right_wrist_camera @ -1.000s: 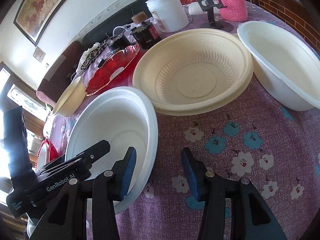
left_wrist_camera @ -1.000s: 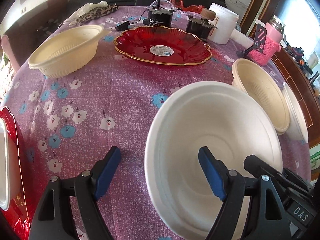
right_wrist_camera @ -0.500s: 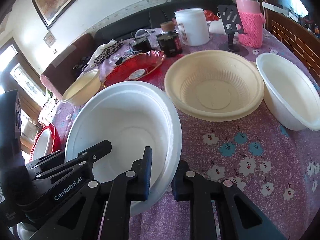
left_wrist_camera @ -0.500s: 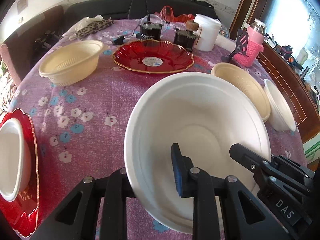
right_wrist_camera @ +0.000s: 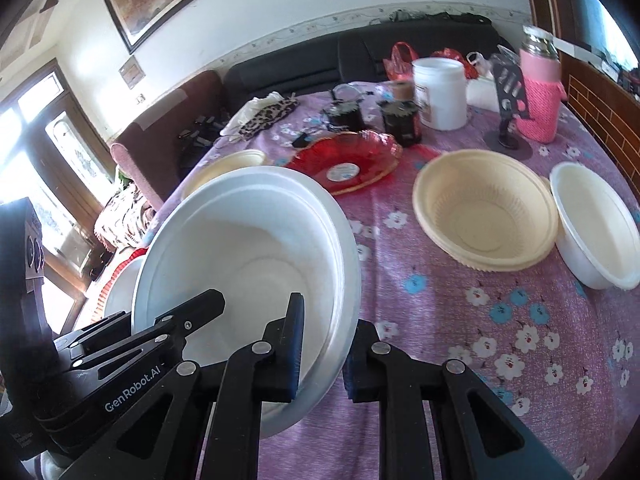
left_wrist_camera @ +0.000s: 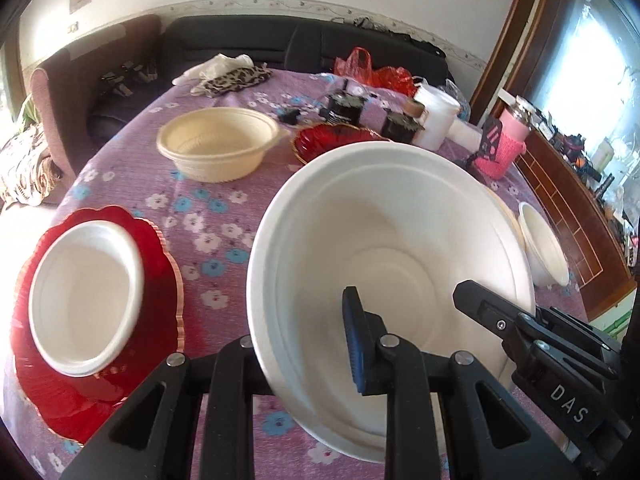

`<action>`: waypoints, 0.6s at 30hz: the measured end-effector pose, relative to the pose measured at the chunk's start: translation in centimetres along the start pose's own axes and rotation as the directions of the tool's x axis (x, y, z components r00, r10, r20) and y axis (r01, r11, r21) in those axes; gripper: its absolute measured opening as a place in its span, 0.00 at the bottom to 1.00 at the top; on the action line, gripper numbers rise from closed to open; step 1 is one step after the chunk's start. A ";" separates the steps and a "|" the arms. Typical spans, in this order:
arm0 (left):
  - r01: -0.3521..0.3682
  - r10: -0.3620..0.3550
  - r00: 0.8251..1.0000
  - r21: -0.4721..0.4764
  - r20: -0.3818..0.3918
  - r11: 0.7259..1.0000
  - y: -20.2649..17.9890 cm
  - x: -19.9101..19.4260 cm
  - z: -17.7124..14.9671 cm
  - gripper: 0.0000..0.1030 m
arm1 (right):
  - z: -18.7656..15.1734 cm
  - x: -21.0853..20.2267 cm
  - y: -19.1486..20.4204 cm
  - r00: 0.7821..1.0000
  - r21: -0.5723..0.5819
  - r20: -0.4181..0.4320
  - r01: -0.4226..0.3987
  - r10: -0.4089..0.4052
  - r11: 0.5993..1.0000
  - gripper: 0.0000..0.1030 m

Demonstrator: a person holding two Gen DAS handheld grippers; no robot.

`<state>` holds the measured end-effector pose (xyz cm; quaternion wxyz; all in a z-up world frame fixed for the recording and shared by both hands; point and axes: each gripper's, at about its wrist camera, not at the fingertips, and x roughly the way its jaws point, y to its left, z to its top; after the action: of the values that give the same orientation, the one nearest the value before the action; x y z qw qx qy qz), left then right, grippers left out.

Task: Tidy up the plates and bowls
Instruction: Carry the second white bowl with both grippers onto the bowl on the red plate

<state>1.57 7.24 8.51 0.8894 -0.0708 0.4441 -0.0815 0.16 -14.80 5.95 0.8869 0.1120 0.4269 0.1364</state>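
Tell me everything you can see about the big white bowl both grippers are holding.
The big white bowl is round, matte and plain, looking like moulded pulp or foam, with a wide flat rim and stepped rings inside. It is empty and tilted above the purple floral tablecloth. The left gripper clamps its near rim at one side, the right gripper at the other, each with one pad inside and one outside.

A white tub [right_wrist_camera: 440, 94], pink-sleeved flask [right_wrist_camera: 540, 92] and leopard-print cloth [right_wrist_camera: 268, 114] sit on the floral tablecloth [right_wrist_camera: 460, 320].
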 end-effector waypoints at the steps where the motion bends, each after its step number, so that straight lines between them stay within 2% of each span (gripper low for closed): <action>1: -0.002 0.002 1.000 -0.009 0.007 1.000 0.6 -0.4 0.0 0.22 | 0.1 0.0 0.9 1.000 -0.014 0.003 -0.003 0.003 1.000 0.17; 11: -0.043 0.049 0.997 -0.120 0.053 0.992 8.1 -3.7 -0.2 0.22 | 0.9 1.6 9.0 0.999 -0.122 -0.015 -0.044 0.042 0.992 0.18; 18: -0.120 0.134 0.990 -0.232 0.046 0.965 14.6 -4.4 0.4 0.22 | 2.2 5.4 15.8 0.996 -0.212 -0.063 -0.082 0.070 0.974 0.18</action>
<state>0.46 22.47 9.27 0.8920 -0.1468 0.4265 0.0296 2.84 1.68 8.32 0.8757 0.0282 0.4295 0.2186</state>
